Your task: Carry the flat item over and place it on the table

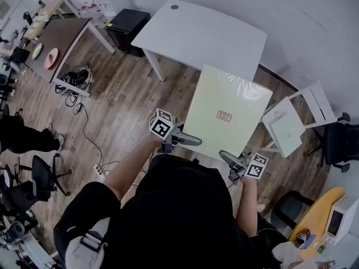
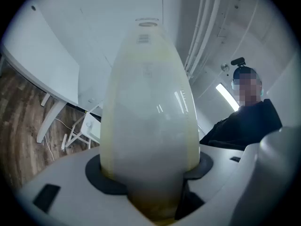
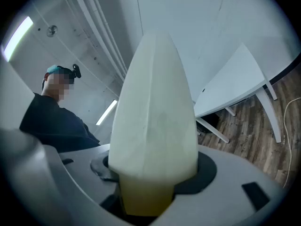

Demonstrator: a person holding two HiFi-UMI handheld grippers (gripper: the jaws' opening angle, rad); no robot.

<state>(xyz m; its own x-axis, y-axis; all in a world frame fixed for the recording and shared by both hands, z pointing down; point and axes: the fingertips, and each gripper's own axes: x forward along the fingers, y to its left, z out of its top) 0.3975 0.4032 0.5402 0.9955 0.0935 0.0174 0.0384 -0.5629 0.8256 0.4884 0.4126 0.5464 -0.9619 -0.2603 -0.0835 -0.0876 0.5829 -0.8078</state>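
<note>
While the left gripper [image 1: 190, 140] and right gripper [image 1: 229, 158] each clamp the near edge of the flat pale box [image 1: 227, 108], held aloft just short of the white bench [image 1: 202, 35], matched height and steady pressure should prevent slipping.

Far left, brown table [image 1: 66, 35], bag [image 1: 77, 78] on wood floor [image 1: 123, 94] just beside its leg. Far centre, black box [image 1: 129, 24]. Right, white chair [image 1: 291, 125]. Near left, office chair [image 1: 42, 175], cable [image 1: 88, 136] beside.
</note>
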